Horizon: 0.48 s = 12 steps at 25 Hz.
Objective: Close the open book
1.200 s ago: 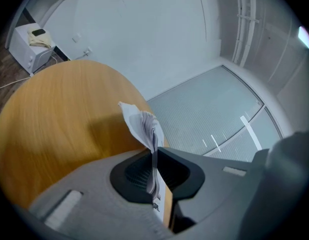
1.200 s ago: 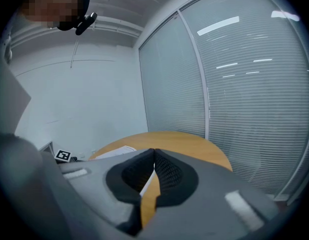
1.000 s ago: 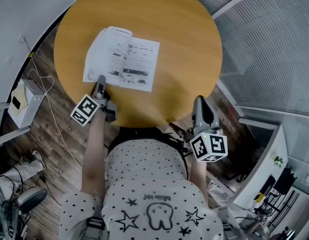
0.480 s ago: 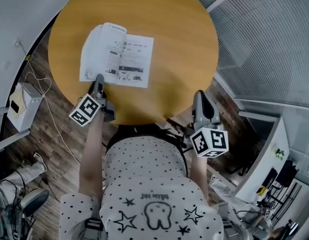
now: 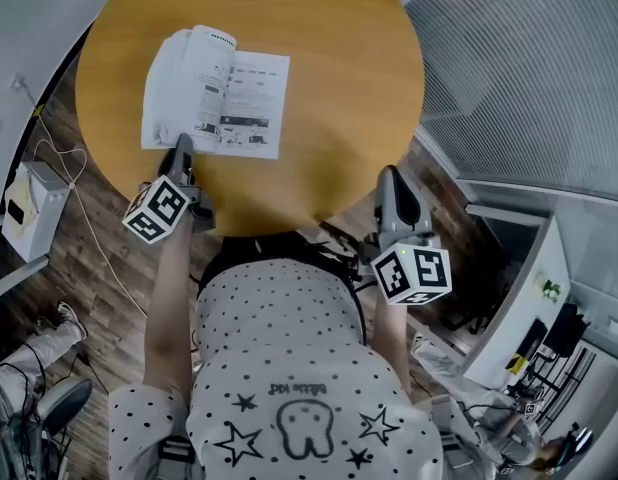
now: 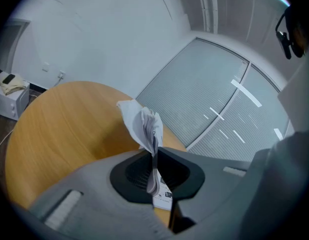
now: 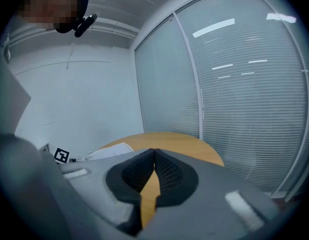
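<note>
**Left jaws pinch the book's pages; right jaws closed on nothing**

The left gripper (image 5: 179,145) has its jaws drawn narrow on a sheaf of pages (image 6: 144,124) from the open book (image 5: 214,93). In the left gripper view the paper runs edge-on down the slit between the jaws. Beyond their tips the leaves fan out, raised off the round wooden surface (image 5: 329,78). A printed page shows just below the jaws.

In the head view these jaws meet the book at its near edge, on the left-hand half, whose leaves curl upward. The right-hand page lies flat, off to the jaws' right.

The right gripper (image 5: 387,173) is at the surface's near edge, well apart from the book, which lies ahead and to the left of its jaws. In the right gripper view those jaws are pressed together at the tips with nothing between them. Only the wooden top shows through the gap lower down.
</note>
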Each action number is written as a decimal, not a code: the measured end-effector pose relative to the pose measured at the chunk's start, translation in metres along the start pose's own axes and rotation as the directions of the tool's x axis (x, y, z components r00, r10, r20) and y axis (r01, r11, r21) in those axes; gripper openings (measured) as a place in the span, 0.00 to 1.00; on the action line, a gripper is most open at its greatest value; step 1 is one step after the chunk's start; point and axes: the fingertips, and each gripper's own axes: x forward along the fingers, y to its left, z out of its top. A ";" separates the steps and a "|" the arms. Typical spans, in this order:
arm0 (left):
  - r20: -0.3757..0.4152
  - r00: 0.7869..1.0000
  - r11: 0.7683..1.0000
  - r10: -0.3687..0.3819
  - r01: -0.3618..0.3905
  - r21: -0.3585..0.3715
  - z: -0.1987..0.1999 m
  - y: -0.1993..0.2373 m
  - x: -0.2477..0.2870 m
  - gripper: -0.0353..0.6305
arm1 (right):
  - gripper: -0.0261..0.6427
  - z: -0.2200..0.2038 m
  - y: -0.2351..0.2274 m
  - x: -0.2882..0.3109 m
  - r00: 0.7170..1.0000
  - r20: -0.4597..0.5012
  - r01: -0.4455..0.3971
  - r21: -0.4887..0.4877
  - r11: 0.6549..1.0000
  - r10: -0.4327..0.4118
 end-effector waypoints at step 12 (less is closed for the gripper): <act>-0.043 0.999 0.988 -0.021 0.027 0.151 -0.009 -0.018 0.006 0.10 | 0.04 -0.003 -0.011 -0.016 1.000 -0.007 0.005 -0.001 1.000 -0.005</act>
